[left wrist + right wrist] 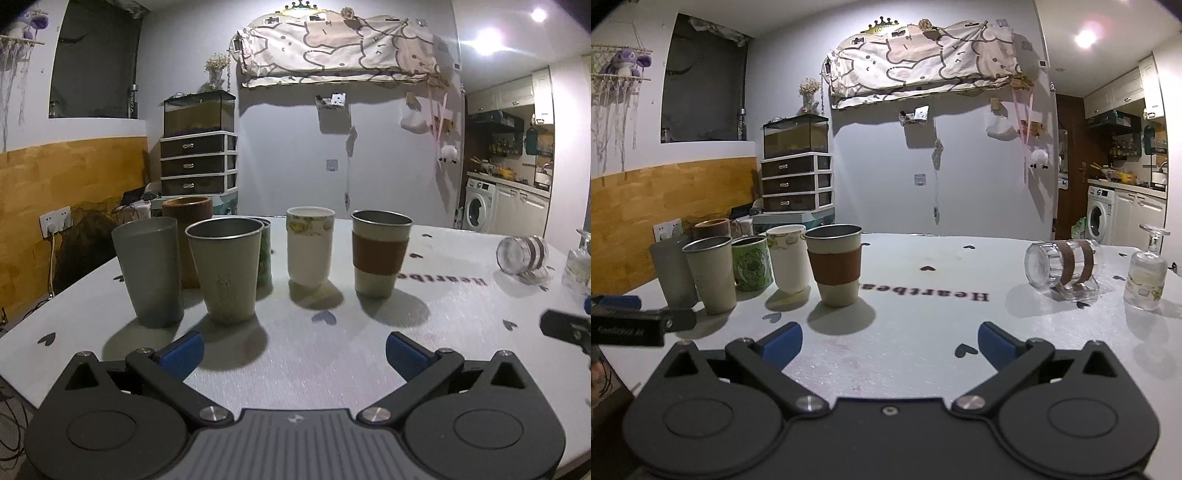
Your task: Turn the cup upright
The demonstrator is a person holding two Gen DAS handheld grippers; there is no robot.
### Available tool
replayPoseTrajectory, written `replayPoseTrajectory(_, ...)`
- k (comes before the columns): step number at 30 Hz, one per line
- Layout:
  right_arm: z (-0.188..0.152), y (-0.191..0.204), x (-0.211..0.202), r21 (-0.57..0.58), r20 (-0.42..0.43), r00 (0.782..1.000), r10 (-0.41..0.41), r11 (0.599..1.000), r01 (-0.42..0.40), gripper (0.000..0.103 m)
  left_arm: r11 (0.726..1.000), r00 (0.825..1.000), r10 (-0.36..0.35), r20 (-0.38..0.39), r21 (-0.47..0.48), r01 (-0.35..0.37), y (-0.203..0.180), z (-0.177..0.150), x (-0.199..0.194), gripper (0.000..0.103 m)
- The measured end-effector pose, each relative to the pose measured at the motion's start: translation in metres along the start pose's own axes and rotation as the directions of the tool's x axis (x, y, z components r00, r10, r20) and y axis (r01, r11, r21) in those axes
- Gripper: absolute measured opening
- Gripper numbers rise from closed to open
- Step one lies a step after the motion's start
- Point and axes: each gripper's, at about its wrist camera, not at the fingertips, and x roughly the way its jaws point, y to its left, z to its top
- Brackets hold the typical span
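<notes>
While both jaws are spread wide and nothing is held, the left hand-held gripper (294,350) and right hand-held gripper (890,341) are kept low over the bench (905,332). "Heartbea" is printed there, read upside down. The glass cup (1062,264), brown-banded, is seen lying on its side beside an inverted stemmed glass (1147,273), well apart from the upright sleeved steel cup (834,266).

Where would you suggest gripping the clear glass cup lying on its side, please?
Take the clear glass cup across its round body, between its two brown bands, coming down from above with the open right claw. It lies sideways, mouth facing left, so the curved sides are exposed; the upside-down glass stands close on its right.
</notes>
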Motion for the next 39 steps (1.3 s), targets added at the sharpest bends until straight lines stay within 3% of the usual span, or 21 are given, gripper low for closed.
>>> replayPoseTrajectory(7,-0.0016,-0.0005,0.0034,0.003,-0.016,1.0,-0.021,1.0,0.021,0.103,1.0,0.999,-0.031,-0.015,0.004,0.031,-0.0024,-0.0035,-0.0019,0.103)
replayPoseTrajectory(39,-0.0062,-0.0002,0.0032,-0.004,-0.024,0.999,-0.028,1.0,0.028,0.103,1.0,1.0,-0.026,-0.012,0.0,0.026,-0.0047,-0.0047,-0.0007,0.103)
